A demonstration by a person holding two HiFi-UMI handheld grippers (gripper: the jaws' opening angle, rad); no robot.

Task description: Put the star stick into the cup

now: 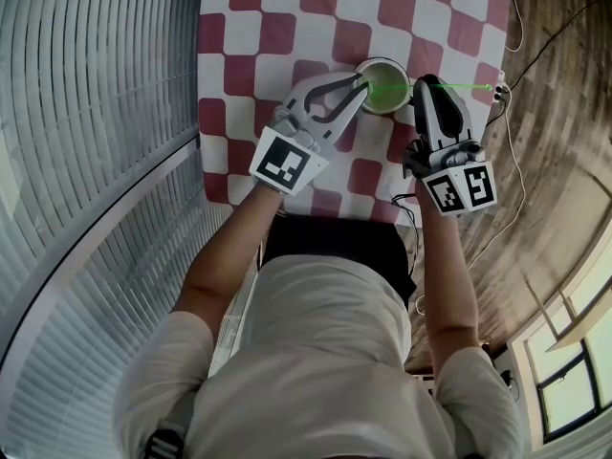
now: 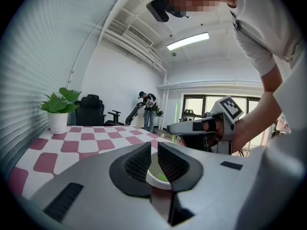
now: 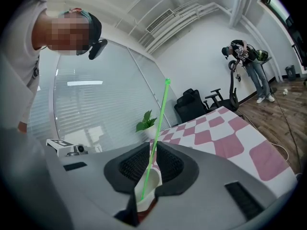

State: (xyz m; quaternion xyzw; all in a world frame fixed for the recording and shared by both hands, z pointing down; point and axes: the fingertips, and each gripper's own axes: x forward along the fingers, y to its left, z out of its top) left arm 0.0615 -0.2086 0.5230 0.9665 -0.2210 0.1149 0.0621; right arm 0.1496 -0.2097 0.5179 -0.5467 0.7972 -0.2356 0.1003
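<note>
A white cup [image 1: 382,98] with a green inside stands on the red-and-white checked table [image 1: 277,27]. My left gripper [image 1: 361,88] reaches in from the left, its jaws shut on the cup's near rim [image 2: 159,177]. A thin green star stick [image 1: 459,87] lies across the cup's mouth and out to the right, with its star end [image 3: 167,81] away from the cup. My right gripper [image 1: 419,86] is shut on the stick [image 3: 160,114] just beside the cup [image 3: 146,191]; the stick's lower end reaches down into the cup. The right gripper [image 2: 192,127] shows level with the cup.
A potted plant [image 2: 58,111] stands at the table's far end. Beyond it are a black office chair [image 2: 90,110] and a person [image 2: 148,110]. Slatted blinds [image 1: 86,113] run along the left; wooden floor with cables [image 1: 535,142] lies right of the table edge.
</note>
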